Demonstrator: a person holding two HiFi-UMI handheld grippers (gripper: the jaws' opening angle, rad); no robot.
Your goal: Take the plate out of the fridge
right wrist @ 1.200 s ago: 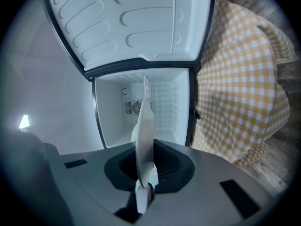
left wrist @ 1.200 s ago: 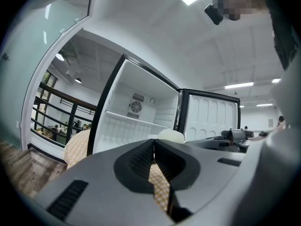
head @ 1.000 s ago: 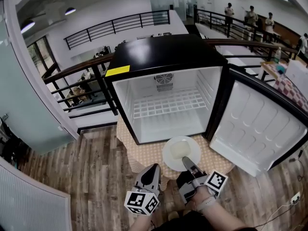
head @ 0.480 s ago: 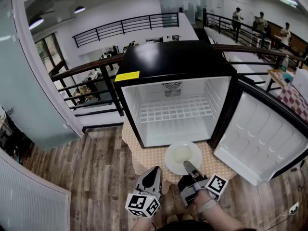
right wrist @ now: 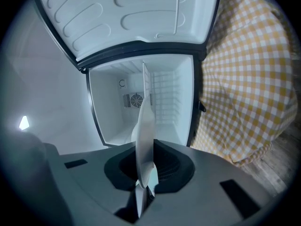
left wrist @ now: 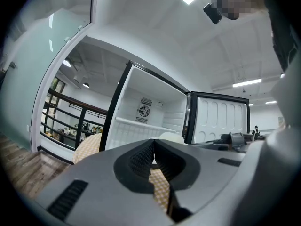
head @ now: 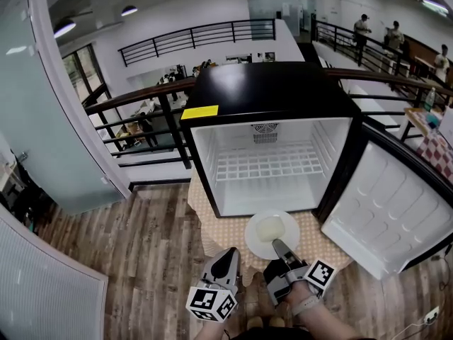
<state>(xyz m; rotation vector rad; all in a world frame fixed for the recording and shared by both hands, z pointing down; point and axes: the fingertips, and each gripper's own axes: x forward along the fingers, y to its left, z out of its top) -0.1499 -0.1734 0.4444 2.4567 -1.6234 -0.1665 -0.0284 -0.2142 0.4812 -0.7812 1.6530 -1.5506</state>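
A small black fridge (head: pixel 272 91) stands open on a table, its white inside and wire shelf (head: pixel 269 163) bare. The white round plate (head: pixel 269 231) hangs level just in front of the fridge's opening, above the checked cloth. My right gripper (head: pixel 282 248) is shut on the plate's near rim. In the right gripper view the plate (right wrist: pixel 145 135) runs edge-on between the jaws of the right gripper (right wrist: pixel 143 192). My left gripper (head: pixel 226 263) hovers left of the plate, shut and holding nothing. In the left gripper view the left gripper (left wrist: pixel 153 144) points at the fridge (left wrist: pixel 146 117).
The fridge door (head: pixel 386 204) is swung wide to the right. A yellow checked cloth (head: pixel 223 229) covers the small table. A black railing (head: pixel 152 112) runs behind the fridge, a glass partition (head: pixel 49 119) stands to the left, and wooden floor (head: pixel 141 261) lies below.
My head view has swung a little left, so the fridge sits further right in frame. The plate stays in the right gripper, a touch nearer to me. Both grippers keep their states.
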